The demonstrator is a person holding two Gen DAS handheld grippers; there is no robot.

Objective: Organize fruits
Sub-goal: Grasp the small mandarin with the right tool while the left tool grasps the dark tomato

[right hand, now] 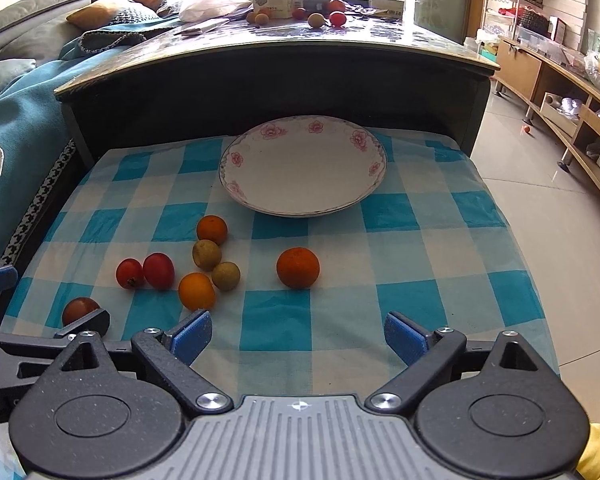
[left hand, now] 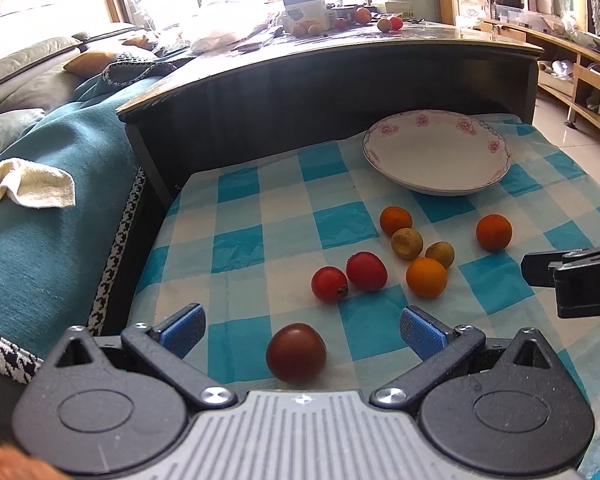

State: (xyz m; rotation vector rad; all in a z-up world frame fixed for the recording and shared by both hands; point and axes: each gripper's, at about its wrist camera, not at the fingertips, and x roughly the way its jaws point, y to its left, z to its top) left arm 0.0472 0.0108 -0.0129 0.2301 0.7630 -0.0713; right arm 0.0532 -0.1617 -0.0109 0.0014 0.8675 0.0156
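Observation:
Loose fruit lies on a blue-and-white checked cloth [right hand: 340, 320]. A dark red tomato [left hand: 296, 352] sits just ahead of my open left gripper [left hand: 302, 334], between its fingers but untouched. Beyond it are two red tomatoes [left hand: 329, 284] [left hand: 366, 271], three oranges [left hand: 426, 277] [left hand: 396, 220] [left hand: 494, 232] and two brownish-green fruits [left hand: 407, 243] [left hand: 440, 254]. An empty white plate with pink flowers [right hand: 268, 132] stands at the back. My right gripper [right hand: 298, 338] is open over bare cloth, the lone orange [right hand: 298, 267] ahead of it.
A dark cabinet wall [right hand: 260, 92] rises right behind the plate, its top cluttered with a box, bags and more fruit. A teal-covered sofa [left hand: 40, 220] with a cream towel lies left. Tiled floor [right hand: 540, 168] and wooden shelving are right of the cloth's edge.

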